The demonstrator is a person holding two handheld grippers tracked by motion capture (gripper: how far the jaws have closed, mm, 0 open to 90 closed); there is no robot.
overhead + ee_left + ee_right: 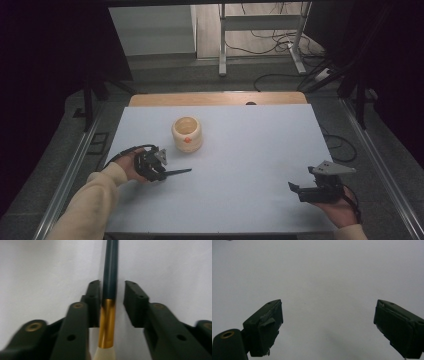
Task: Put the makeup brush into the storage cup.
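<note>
A thin brush with a dark handle (110,270), a gold ferrule (107,322) and pale bristles lies on the white table. My left gripper (111,290) sits low over it with a jaw on each side. The left pad (93,302) is against the brush, while a gap separates the right pad (133,302) from it. From above, the left gripper (162,175) lies at the table's left, and the brush handle (179,172) sticks out to its right. My right gripper (292,187) rests near the front right, open (328,320) with nothing between its jaws.
A cream round pot (187,133) with an orange spot stands just behind the left gripper. The white table sheet (250,145) ends at a wooden strip (215,98) at the back. Metal rails run along both sides, with cables on the floor beyond.
</note>
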